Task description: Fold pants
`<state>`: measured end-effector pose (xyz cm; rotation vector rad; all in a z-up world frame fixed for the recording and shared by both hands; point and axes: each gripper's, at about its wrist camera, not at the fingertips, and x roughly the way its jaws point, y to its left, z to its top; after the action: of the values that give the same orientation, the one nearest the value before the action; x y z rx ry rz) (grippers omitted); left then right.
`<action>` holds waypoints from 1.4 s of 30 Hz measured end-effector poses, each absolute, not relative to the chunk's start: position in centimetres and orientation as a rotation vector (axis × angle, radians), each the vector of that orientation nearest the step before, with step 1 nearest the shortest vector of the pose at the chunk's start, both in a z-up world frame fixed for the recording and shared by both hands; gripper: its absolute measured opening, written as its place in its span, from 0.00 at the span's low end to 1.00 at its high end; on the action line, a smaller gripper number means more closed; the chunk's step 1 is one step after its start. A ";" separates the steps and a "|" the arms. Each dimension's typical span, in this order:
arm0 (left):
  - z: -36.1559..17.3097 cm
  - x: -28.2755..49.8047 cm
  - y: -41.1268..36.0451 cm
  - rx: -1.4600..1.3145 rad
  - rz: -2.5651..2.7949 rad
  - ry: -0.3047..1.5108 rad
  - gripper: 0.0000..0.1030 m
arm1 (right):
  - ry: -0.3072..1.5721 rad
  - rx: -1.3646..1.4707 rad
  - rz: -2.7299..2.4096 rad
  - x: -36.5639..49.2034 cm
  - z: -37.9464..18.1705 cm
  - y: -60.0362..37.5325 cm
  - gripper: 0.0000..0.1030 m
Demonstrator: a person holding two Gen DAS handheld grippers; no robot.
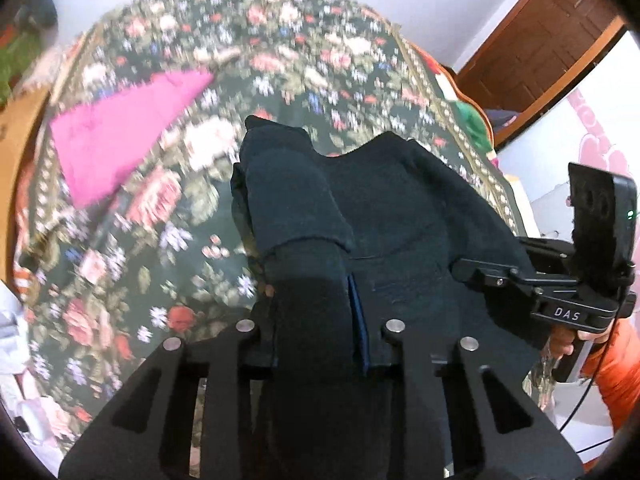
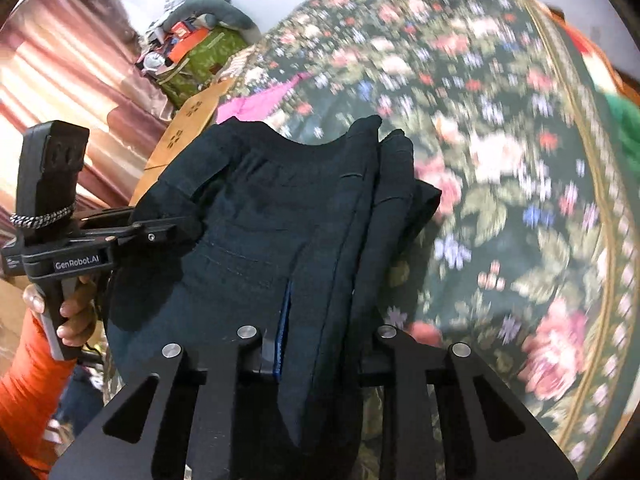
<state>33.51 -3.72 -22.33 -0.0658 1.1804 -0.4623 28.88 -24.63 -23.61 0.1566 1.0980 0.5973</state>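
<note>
The dark navy pants (image 1: 384, 208) hang bunched between both grippers, lifted above a floral bedspread (image 1: 168, 208). My left gripper (image 1: 320, 320) is shut on one end of the pants; the cloth drapes over its fingers and hides them. My right gripper (image 2: 316, 320) is shut on the other end of the pants (image 2: 272, 216), with folds piled over its fingers. Each gripper shows in the other's view, the right (image 1: 500, 276) and the left (image 2: 132, 232), both clamped on the fabric edge.
A pink cloth (image 1: 124, 132) lies on the bedspread to the far left. A cardboard box (image 2: 188, 120) and a pile of clutter (image 2: 192, 44) stand beyond the bed. A wooden door (image 1: 548, 36) stands at the right.
</note>
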 end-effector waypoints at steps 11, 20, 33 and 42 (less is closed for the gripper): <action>-14.3 36.8 1.9 -0.108 -0.349 0.946 0.25 | 0.870 0.051 0.635 34.0 -16.1 -18.9 0.20; -12.4 42.3 8.1 -0.177 -0.196 0.839 0.24 | 0.782 0.012 0.654 40.3 -14.6 -13.0 0.20; -23.0 52.0 14.5 -0.264 -0.067 0.926 0.23 | 0.901 -0.031 0.612 48.8 -22.6 -5.5 0.20; -32.6 55.5 15.8 -0.276 -0.006 1.079 0.27 | 1.053 -0.096 0.554 51.1 -29.1 -3.6 0.24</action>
<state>55.47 15.78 -32.64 -0.2765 1.0788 -0.0062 51.10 -3.63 -29.13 -0.0960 1.0525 0.5540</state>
